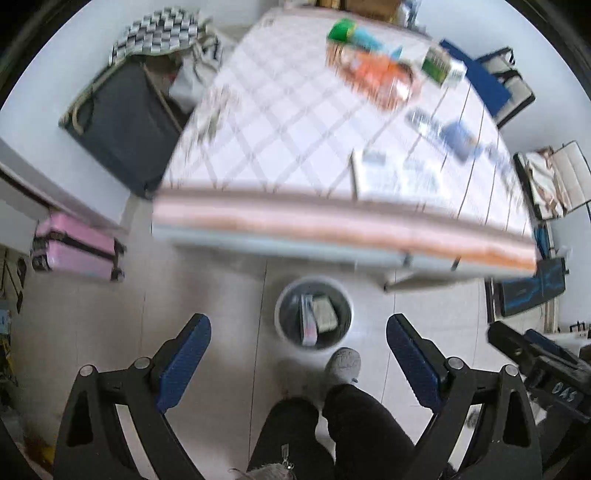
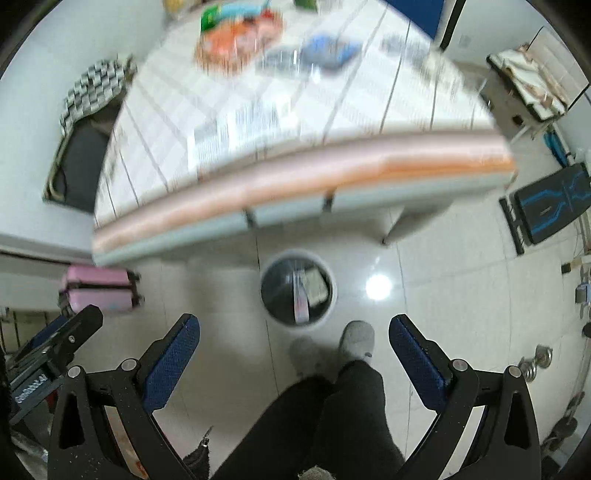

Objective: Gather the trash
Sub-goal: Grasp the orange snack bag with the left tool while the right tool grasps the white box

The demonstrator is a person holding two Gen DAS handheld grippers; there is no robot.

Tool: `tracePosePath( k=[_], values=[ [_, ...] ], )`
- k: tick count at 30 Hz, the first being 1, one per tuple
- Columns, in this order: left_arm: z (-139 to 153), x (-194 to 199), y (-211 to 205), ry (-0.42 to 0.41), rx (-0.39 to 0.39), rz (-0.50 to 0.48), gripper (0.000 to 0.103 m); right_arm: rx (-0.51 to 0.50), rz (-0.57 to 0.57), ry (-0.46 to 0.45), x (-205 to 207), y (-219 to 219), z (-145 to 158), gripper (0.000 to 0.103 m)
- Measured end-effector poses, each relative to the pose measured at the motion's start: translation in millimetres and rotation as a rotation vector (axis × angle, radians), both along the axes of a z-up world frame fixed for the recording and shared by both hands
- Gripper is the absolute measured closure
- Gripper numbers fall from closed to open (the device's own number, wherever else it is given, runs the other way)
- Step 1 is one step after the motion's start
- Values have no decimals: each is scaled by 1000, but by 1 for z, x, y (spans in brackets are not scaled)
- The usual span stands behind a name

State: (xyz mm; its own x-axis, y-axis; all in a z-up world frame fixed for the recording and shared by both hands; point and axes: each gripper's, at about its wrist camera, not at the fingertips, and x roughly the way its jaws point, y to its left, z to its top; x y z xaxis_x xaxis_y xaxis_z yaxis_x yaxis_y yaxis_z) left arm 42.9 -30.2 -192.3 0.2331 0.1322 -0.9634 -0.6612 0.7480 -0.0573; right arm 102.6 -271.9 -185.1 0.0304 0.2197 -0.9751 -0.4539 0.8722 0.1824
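- Risk of a bad pick: both views blurred over the bed (image 1: 280,122), so wrappers hard to tell apart from things worth keeping, such as the white printed sheet (image 1: 395,177) near the bed's front edge.
- Risk of a missed drop: trash bin (image 1: 314,314) small and standing just beyond a grey slipper (image 1: 343,363); easily kicked or overshot when reaching back with a light wrapper.
- Left gripper (image 1: 298,362) spread wide, nothing between its blue pads; right gripper (image 2: 294,360) likewise wide open and empty.
- Trash bin ahead of and below both grippers, centred between the fingers, already holding a box and a flat packet.
- Remaining litter well beyond the grippers on the far part of the bed: orange packet (image 1: 376,72), green item (image 1: 341,29), blue packet (image 1: 460,138); same orange packet (image 2: 236,40) in the right view.
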Motion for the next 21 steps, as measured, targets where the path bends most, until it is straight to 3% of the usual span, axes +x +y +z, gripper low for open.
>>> tracePosePath(
  k=[5,11,21],
  values=[
    [13,58,19,-7,30,15,6,17,-38,-62,74,16,41,0],
    [13,138,49,31,14,72,6,46,-77,-76,182,39,50,0],
    [-38,297,128,33,-243,291,7,-33,44,-81,406,148,16,0]
  ],
)
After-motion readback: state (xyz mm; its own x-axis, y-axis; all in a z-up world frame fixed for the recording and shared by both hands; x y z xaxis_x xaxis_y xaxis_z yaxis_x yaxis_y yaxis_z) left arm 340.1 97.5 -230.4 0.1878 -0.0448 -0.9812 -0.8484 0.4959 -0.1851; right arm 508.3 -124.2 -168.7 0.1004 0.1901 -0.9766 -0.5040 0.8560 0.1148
